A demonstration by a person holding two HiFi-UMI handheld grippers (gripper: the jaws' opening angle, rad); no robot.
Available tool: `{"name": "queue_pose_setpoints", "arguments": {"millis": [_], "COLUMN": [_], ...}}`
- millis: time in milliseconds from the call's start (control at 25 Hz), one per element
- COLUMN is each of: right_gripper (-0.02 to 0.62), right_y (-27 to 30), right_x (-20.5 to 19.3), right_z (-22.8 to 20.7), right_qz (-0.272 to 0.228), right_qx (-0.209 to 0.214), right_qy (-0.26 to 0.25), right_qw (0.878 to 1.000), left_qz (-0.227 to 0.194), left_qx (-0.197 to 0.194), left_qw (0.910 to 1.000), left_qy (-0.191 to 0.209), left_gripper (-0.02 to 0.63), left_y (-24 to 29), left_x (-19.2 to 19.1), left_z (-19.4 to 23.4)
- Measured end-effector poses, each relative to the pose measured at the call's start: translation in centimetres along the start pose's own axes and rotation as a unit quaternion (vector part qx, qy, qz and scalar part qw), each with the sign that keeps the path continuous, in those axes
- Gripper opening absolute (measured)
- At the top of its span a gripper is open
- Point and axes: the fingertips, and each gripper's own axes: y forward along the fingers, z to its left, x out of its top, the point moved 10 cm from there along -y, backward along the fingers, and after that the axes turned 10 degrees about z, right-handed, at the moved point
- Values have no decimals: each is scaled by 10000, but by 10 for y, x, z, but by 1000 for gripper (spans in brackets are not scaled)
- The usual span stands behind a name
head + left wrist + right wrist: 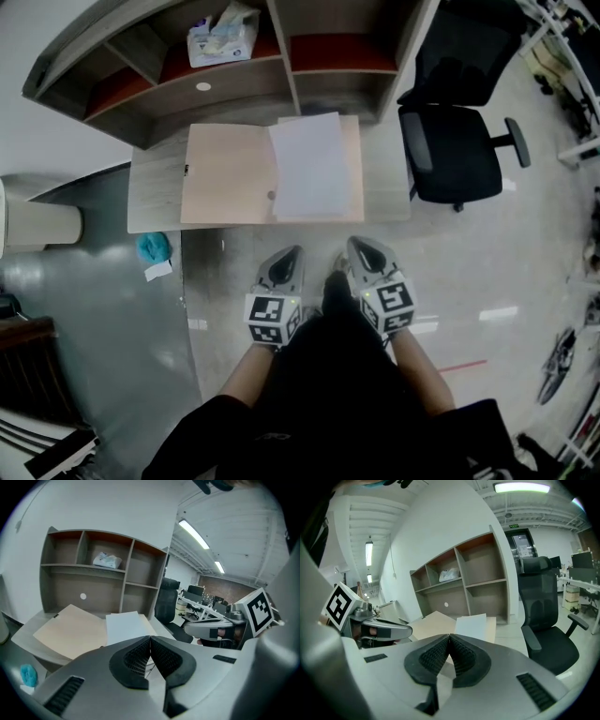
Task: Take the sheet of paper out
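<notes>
An open tan folder lies flat on the desk, and a white sheet of paper rests on its right half. The same folder and sheet show in the left gripper view, and the sheet shows again in the right gripper view. My left gripper hangs shut and empty over the floor, short of the desk's front edge. Beside it my right gripper is also shut, with nothing in it. Both point toward the folder.
A shelf unit stands at the back of the desk with a tissue pack in one cubby. A black office chair sits right of the desk. A teal cloth and a paper scrap lie on the floor at left.
</notes>
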Motion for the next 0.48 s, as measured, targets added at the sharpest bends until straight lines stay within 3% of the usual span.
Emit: {"name": "queue_pose_setpoints", "arguments": {"millis": [480], "right_gripper": [17], "right_y": [40], "right_x": [-2], "right_z": [-48], "right_qz": [387], "right_qx": [277], "right_qy": [50], "right_qw": [9989], "left_qz": [327], "left_qx": [46], "left_qw": [9994], "left_qy": [110], "left_gripper": [43], "left_y": [69], "left_x": [55], "left_z": [1]}}
